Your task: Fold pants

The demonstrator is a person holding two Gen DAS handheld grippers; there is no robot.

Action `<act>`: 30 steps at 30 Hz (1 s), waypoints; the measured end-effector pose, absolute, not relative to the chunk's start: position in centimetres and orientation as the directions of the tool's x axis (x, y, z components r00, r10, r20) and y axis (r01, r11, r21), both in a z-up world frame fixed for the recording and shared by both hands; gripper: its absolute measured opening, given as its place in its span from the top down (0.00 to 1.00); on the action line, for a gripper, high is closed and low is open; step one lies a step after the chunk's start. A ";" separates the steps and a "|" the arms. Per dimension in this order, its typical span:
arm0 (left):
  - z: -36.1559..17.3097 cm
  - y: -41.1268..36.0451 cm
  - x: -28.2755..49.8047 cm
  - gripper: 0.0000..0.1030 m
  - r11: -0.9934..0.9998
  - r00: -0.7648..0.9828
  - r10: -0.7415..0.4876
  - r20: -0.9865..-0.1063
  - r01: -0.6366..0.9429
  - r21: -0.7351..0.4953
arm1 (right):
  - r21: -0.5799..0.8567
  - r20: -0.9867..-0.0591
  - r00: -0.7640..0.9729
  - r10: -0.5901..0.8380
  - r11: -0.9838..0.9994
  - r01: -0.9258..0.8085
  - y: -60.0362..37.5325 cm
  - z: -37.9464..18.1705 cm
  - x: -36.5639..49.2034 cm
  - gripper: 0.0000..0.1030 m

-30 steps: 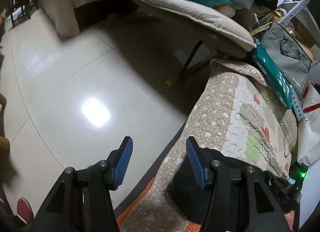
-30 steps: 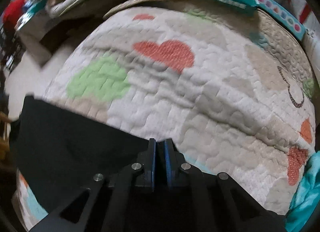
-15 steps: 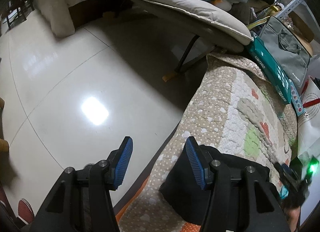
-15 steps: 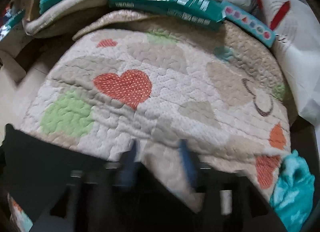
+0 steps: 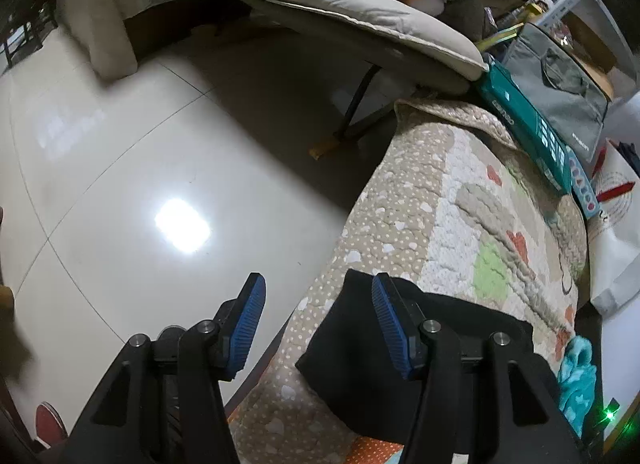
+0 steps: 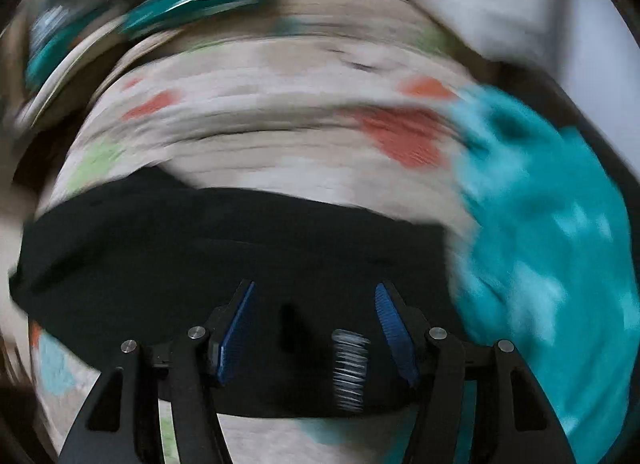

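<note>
Now the black pants [image 6: 224, 248] lie as a dark folded slab on the quilted cover [image 5: 460, 224], the one with orange hearts and green patches, at the near end of it. From the left wrist camera they fill the 5 o'clock part of the view, one corner reaching the quilt's edge that drops toward the floor [image 5: 120, 184].

Left claw [image 5: 316, 328]: pads apart, nothing between them. Its right-hand blue pad sits over the pants' upper corner; whether it touches the cloth I cannot tell. Its left-hand pad hangs out over the glossy tiled floor, where a bright lamp reflection shines at 9 o'clock.

Right claw [image 6: 314, 328]: the right wrist view is badly smeared with motion, yet the two blue pads read clearly, standing wide apart, and they have just been opening. Black cloth lies below the gap, not pinched by either pad. A small striped patch shows on the pants between the pads; too blurred to identify.

Teal fabric [image 6: 540, 244] lies bunched at 3 o'clock of the right claw, just beside the pants' end. Up at 12 o'clock a teal box [image 5: 524, 132] lies along the quilt's far edge, a grey bag [image 5: 560, 92] behind it, and a grey cushioned chair [image 5: 340, 20] stands over the floor.
</note>
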State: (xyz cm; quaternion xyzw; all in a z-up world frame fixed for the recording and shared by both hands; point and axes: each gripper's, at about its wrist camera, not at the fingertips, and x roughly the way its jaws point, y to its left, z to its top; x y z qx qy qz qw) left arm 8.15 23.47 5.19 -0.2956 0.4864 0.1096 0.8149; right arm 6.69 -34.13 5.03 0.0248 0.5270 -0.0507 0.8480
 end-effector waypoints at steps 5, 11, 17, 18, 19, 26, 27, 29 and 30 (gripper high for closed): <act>4.6 23.2 8.2 0.47 0.806 0.484 -0.116 -0.867 -0.464 -0.367 | 0.047 -0.892 0.446 -0.075 0.965 0.257 -39.2 4.7 5.4 0.32; 4.4 23.1 8.4 0.47 0.811 0.480 -0.116 -0.870 -0.460 -0.362 | -0.012 -0.900 0.420 -0.114 0.971 0.238 -39.6 2.9 5.9 0.32; 3.5 23.8 8.3 0.47 0.801 0.455 -0.103 -0.885 -0.490 -0.345 | -0.158 -0.909 0.346 -0.234 0.960 0.232 -38.3 1.6 7.0 0.59; 3.3 24.3 8.2 0.47 0.790 0.451 -0.101 -0.887 -0.505 -0.347 | -0.188 -0.901 0.339 -0.272 0.947 0.259 -38.5 1.6 7.1 0.51; 3.0 24.9 7.9 0.47 0.777 0.448 -0.097 -0.889 -0.524 -0.349 | -0.205 -0.896 0.334 -0.292 0.940 0.273 -38.5 1.6 7.1 0.41; -0.6 28.7 4.0 0.47 0.637 0.431 -0.152 -0.890 -0.645 -0.422 | -0.276 -0.854 0.353 -0.381 0.909 0.312 -37.5 4.6 6.3 0.35; -1.2 28.6 3.4 0.47 0.616 0.435 -0.176 -0.883 -0.651 -0.444 | -0.281 -0.832 0.387 -0.397 0.904 0.322 -36.9 5.8 5.7 0.34; -1.9 27.5 2.5 0.47 0.578 0.456 -0.236 -0.858 -0.643 -0.502 | -0.250 -0.792 0.480 -0.377 0.918 0.309 -35.0 8.5 5.1 0.34; -2.0 26.8 2.3 0.47 0.563 0.468 -0.262 -0.844 -0.636 -0.528 | -0.204 -0.782 0.537 -0.316 0.944 0.260 -33.6 9.6 5.1 0.34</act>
